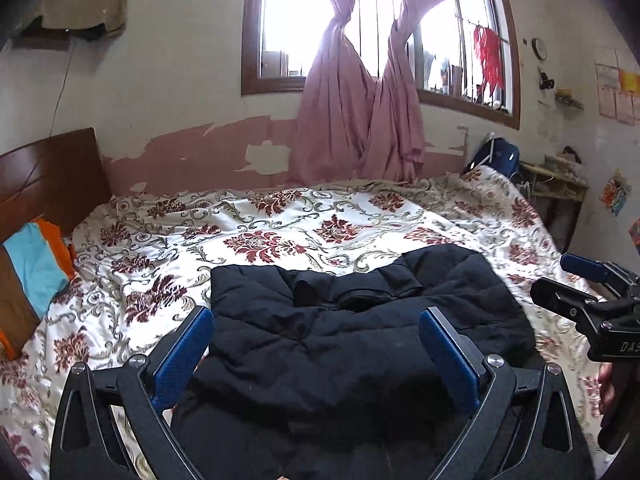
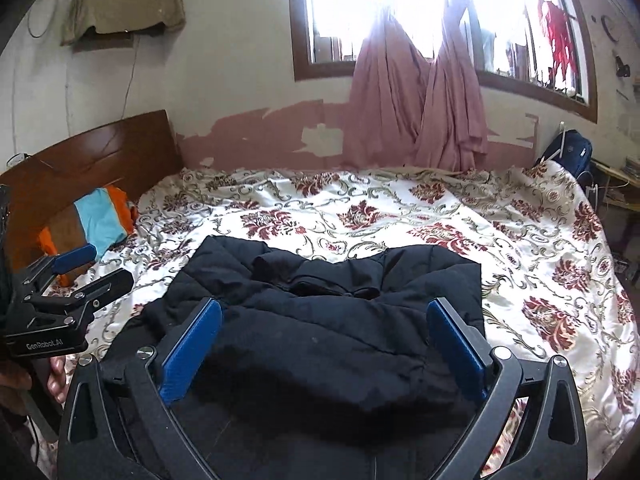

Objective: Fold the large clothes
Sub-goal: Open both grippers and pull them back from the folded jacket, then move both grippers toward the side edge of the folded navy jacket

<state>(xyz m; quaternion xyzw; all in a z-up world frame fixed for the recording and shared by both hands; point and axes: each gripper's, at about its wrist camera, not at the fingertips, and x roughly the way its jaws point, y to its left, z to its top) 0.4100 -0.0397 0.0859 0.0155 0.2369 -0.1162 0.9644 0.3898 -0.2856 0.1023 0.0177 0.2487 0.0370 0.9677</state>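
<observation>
A: Where are we finding the garment?

B: We are seeing the black padded jacket (image 1: 340, 340) lying on the bed (image 1: 280, 220), on the floral cover, at the near edge. It is already gathered into a rough block, with the collar area facing the window.

A: How are the tongs standing?

B: We are reading both as released. The left tongs (image 1: 316, 344) are spread wide with nothing pressed between the blue pads (image 1: 188, 348); the jacket is only showing beyond them. The right tongs (image 2: 324, 340) are equally spread and holding nothing.

A: How are we expecting the jacket to handle?

B: We are judging it soft, bulky and springy. The quilted filling is likely to push a fold back open, and the shell may be slippery against the satin-looking cover.

A: Where are we taking hold?

B: We are recommending the two outer edges of the block, one per tongs, pinching through shell and padding together at a seam or hem. Gripping only the top layer is risking the layers sliding apart.
</observation>
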